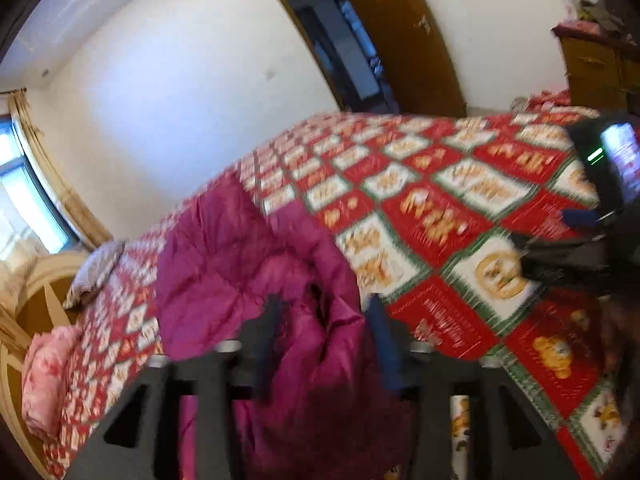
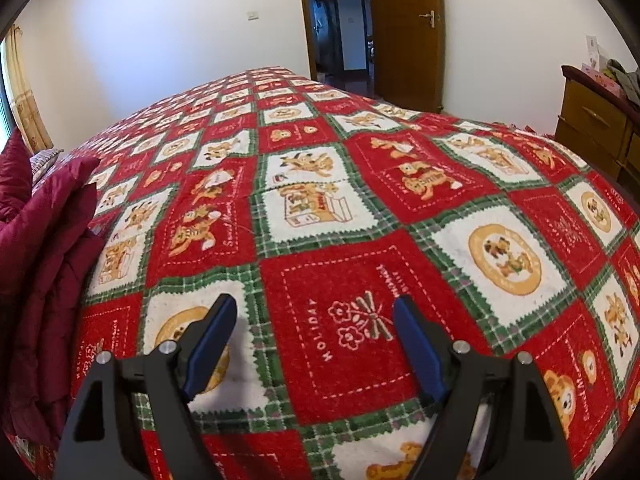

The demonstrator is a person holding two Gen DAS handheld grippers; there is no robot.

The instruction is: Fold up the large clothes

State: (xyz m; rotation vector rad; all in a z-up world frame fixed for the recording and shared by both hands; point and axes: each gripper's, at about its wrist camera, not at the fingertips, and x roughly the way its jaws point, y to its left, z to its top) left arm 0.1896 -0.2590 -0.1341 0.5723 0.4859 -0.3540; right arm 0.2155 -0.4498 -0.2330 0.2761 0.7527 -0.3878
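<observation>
A magenta quilted jacket lies bunched on the left part of the bed; in the right wrist view it shows as a dark red heap at the left edge. My left gripper hangs just over the jacket. Its jaws stand apart, and a fold of the fabric rises between them without being pinched; the picture is blurred. My right gripper is open above the bare bedspread with nothing between its fingers. Its black body with a lit screen shows at the right edge of the left wrist view.
A red, white and green checked bedspread covers the bed. A pink pillow and a wooden headboard lie at the left. An open brown door is behind the bed, a wooden dresser at the right, and a curtained window at the left.
</observation>
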